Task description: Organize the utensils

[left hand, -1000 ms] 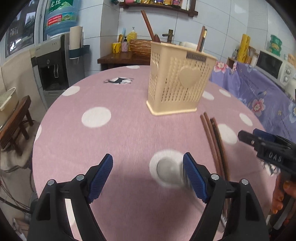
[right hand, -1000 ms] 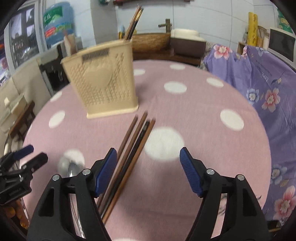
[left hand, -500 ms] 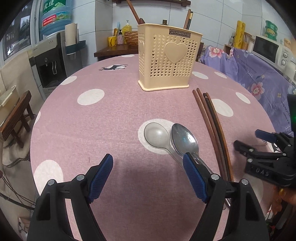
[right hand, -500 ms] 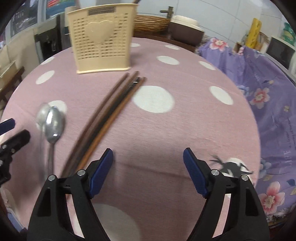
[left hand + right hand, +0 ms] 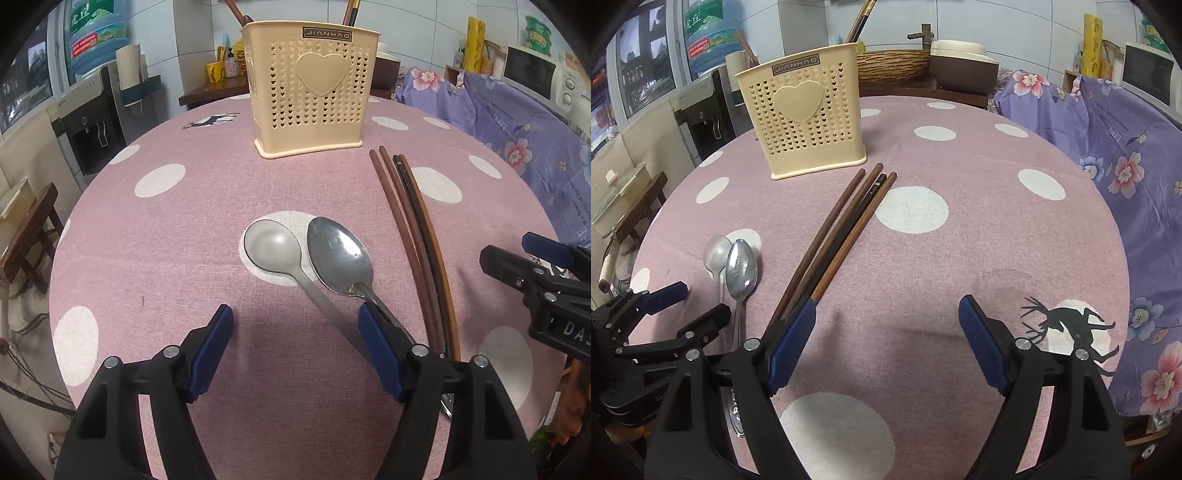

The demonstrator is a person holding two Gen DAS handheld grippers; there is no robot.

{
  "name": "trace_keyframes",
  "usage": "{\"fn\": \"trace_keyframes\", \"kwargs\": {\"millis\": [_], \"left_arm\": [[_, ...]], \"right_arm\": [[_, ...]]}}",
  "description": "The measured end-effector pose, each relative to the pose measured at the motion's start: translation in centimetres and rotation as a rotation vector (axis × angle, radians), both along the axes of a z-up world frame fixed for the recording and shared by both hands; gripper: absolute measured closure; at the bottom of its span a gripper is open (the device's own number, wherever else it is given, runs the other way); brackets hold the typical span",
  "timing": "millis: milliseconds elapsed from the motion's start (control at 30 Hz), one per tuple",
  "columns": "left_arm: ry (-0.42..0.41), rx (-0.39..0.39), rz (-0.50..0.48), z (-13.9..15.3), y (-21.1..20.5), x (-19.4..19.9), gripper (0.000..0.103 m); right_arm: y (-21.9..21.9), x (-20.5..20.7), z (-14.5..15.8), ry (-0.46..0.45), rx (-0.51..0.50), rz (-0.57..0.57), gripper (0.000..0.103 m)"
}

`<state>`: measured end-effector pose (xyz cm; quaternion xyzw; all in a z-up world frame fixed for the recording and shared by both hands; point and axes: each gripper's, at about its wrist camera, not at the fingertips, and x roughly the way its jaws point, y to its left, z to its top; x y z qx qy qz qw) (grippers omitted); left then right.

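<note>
Two metal spoons (image 5: 310, 258) side by side mid-tabletop (image 5: 184, 229), bowls toward 12 o'clock, handles to 5. Four slim wooden chopsticks (image 5: 413, 236) parallel at 3 o'clock, tips toward beige perforated plastic holder (image 5: 314, 92) holding more sticks. Left gripper (image 5: 295, 332) jaws closing, nothing clamped; right gripper (image 5: 886, 325) jaws opening, empty.
</note>
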<state>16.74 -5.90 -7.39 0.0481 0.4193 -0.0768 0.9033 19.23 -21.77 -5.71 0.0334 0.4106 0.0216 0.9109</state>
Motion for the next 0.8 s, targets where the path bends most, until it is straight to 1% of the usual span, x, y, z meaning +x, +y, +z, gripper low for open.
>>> {"fn": "trace_keyframes", "kwargs": {"millis": [133, 267, 500, 633, 700, 800], "left_arm": [[0.004, 0.012, 0.001, 0.0, 0.6, -0.4, 0.034], [0.019, 0.009, 0.019, 0.1, 2.2, -0.5, 0.034], [0.015, 0.006, 0.033, 0.1, 3.4, -0.4, 0.034], [0.013, -0.012, 0.029, 0.1, 3.7, -0.4, 0.034], [0.013, -0.036, 0.033, 0.2, 4.1, -0.4, 0.034], [0.013, -0.074, 0.050, 0.5, 4.8, -0.6, 0.034]], "right_arm": [[-0.3, 0.0, -0.2, 0.012, 0.006, -0.002, 0.021], [0.0, 0.2, -0.5, 0.029, 0.004, 0.005, 0.021], [2.9, 0.2, -1.5, 0.092, -0.049, 0.063, 0.021], [3.3, 0.1, -0.8, 0.060, -0.029, 0.065, 0.021], [3.9, 0.3, -0.2, 0.043, -0.020, 0.085, 0.021], [5.7, 0.9, 0.4, 0.019, -0.044, 0.143, 0.021]]}}
